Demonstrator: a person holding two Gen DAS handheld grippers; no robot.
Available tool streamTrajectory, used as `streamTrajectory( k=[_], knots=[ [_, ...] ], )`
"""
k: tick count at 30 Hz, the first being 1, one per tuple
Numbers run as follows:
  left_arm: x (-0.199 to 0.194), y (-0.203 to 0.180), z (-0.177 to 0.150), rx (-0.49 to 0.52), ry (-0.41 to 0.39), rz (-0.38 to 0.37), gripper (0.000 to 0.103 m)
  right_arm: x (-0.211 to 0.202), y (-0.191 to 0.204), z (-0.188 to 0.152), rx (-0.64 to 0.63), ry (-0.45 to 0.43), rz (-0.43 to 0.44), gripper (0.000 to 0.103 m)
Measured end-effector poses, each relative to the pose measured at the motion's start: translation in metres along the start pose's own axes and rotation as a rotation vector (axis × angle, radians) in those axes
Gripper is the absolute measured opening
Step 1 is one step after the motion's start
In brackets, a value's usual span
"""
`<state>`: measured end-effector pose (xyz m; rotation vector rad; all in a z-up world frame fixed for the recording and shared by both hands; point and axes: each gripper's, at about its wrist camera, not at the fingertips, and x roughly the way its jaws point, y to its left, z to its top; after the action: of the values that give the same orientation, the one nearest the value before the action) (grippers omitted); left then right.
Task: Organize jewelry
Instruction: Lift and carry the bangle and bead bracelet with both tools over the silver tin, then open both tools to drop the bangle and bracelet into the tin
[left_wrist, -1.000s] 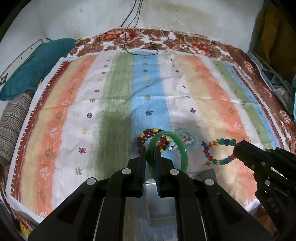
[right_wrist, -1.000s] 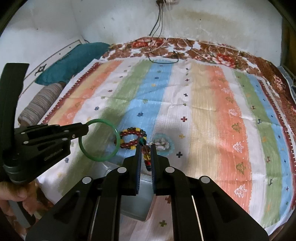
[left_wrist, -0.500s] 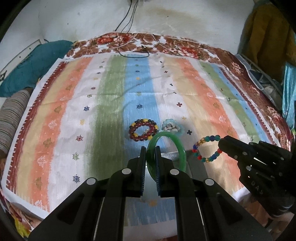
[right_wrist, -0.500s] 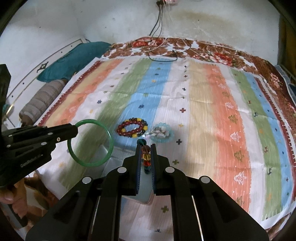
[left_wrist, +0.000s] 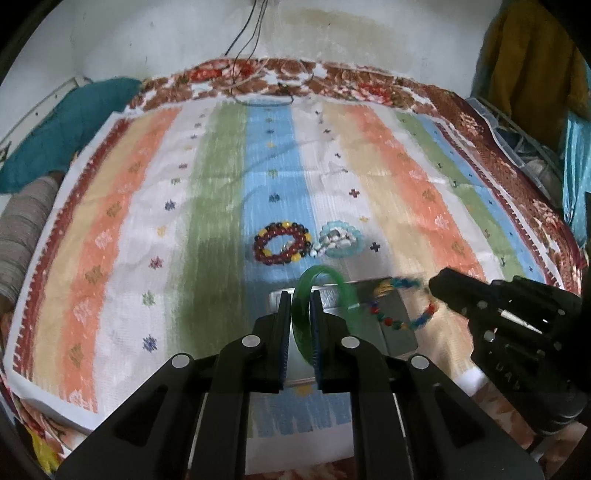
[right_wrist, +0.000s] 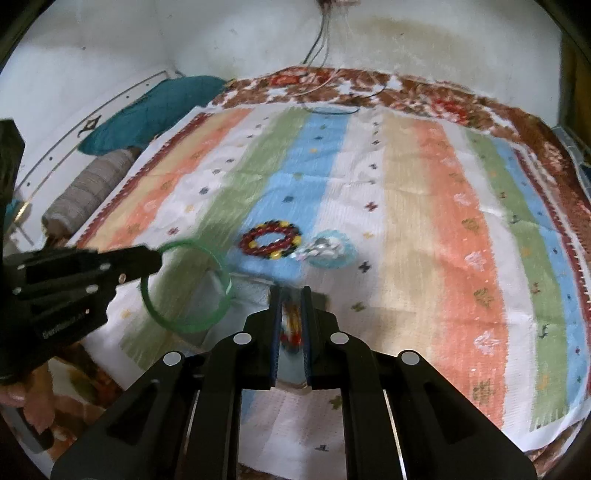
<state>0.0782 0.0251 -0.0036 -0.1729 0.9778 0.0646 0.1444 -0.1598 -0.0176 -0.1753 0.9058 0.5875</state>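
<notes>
My left gripper (left_wrist: 300, 295) pinches a green bangle (left_wrist: 325, 271) upright between its pads, and its jaws are just starting to open. It hangs over a grey metal box (left_wrist: 275, 297) at the near edge of the striped cloth. My right gripper (right_wrist: 291, 291) is opening, and a blurred multicoloured bead bracelet (right_wrist: 291, 326) sits loose between its fingers above the same box (right_wrist: 291, 373). From the left wrist view that bracelet (left_wrist: 402, 310) droops beside the right gripper (left_wrist: 437, 284). A dark red and yellow bead bracelet (left_wrist: 282, 248) and a pale blue bead piece (left_wrist: 340, 242) lie on the cloth beyond.
The striped cloth (left_wrist: 388, 177) covers a bed against a white wall. A teal pillow (left_wrist: 66, 136) and a striped bolster (left_wrist: 22, 229) lie at its left edge. Cables (left_wrist: 258, 99) trail at the far edge. Clothes hang at the right (left_wrist: 528, 62).
Both grippers have drawn back from the cloth's middle to above the grey box. The right jaws have parted a little, and the bead bracelet now looks blurred and lower.
</notes>
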Motion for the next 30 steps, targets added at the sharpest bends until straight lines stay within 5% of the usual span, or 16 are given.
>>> streamTrajectory(
  k=[2, 11, 19, 30],
  knots=[
    [0.0, 0.001, 0.002, 0.004, -0.006, 0.03, 0.022, -0.002, -0.002, 0.001, 0.0, -0.012, -0.015, 0.045],
    [0.0, 0.014, 0.009, -0.041, -0.007, 0.048, 0.043, 0.009, -0.01, 0.003, 0.01, 0.023, -0.036, 0.046],
    [0.013, 0.021, 0.02, -0.058, 0.022, 0.053, 0.064, 0.022, -0.011, 0.011, 0.004, 0.054, -0.029, 0.06],
    [0.028, 0.033, 0.031, -0.121, 0.068, 0.01, 0.072, 0.034, -0.016, 0.02, 0.023, 0.085, -0.015, 0.064]
  ],
)
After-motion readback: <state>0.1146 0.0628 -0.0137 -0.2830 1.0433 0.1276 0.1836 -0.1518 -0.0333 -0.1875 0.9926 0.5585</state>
